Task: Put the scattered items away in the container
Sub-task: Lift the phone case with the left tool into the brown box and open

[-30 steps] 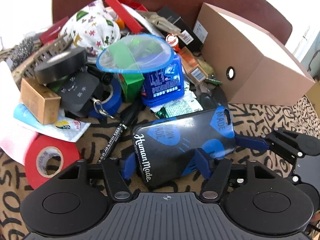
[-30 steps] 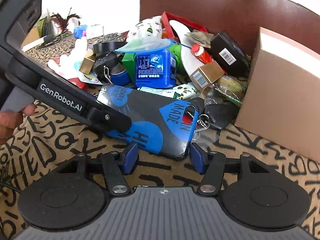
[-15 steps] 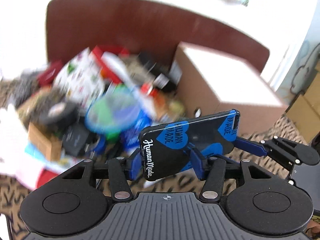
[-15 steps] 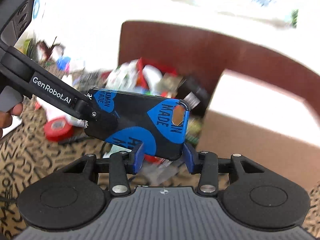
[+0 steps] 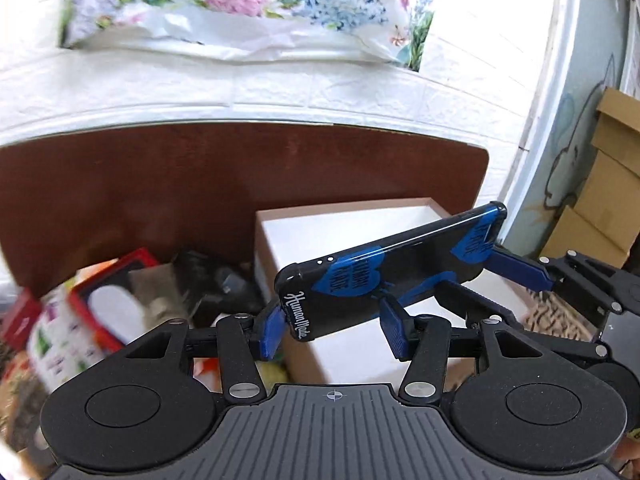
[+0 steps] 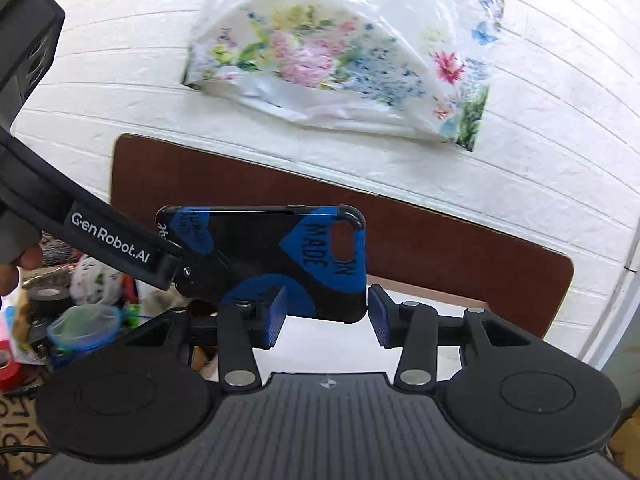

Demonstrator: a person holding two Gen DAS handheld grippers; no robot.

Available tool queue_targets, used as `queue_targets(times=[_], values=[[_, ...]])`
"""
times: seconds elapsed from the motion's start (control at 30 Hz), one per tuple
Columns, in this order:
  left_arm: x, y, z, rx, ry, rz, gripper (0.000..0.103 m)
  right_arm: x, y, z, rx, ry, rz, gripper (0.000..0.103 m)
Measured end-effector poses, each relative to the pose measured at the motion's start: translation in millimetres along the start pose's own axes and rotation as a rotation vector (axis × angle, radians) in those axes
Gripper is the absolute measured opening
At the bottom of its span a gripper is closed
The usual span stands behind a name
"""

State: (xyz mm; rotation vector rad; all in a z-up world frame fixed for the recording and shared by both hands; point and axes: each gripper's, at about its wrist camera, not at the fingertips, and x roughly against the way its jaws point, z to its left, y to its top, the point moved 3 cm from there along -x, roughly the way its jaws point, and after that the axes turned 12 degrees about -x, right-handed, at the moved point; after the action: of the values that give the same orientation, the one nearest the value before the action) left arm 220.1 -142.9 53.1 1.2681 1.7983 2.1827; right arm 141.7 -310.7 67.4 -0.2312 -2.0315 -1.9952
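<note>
A black and blue phone case marked "Human Made" is held in the air over the open pink box. My left gripper is shut on its near end. My right gripper is shut on the other end; the case stands flat-on in the right wrist view, above the box's white inside. The right gripper's blue finger shows at the case's far end in the left wrist view.
A pile of scattered items lies left of the box: a red-framed box, a black tape roll, a blue-rimmed clear lid. A brown board stands behind. A floral bag hangs on the white wall. Cardboard boxes are at right.
Both grippers have lifted the phone case off the patterned cloth and carried it up and to the right, over the open box. Both views have tilted upward.
</note>
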Motion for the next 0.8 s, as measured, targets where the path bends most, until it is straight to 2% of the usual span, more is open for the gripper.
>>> queue_targets(times=[0.1, 0.37, 0.7, 0.73, 0.8], values=[[-33, 11, 5, 0.026, -0.024, 0.032, 0.054, -28, 1, -14, -0.008, -0.022, 0.032, 0.049], [-121, 19, 15, 0.062, -0.028, 0.167, 0.053, -94, -9, -53, -0.042, -0.041, 0.184, 0.049], [-192, 18, 22, 0.029, -0.006, 0.256, 0.053, -167, -31, -78, -0.099, -0.029, 0.365, 0.055], [-195, 19, 22, 0.021, -0.004, 0.254, 0.054, -171, -32, -79, -0.108, -0.027, 0.378, 0.056], [-200, 20, 22, 0.002, 0.002, 0.245, 0.065, -181, -33, -82, -0.125, -0.028, 0.399, 0.058]])
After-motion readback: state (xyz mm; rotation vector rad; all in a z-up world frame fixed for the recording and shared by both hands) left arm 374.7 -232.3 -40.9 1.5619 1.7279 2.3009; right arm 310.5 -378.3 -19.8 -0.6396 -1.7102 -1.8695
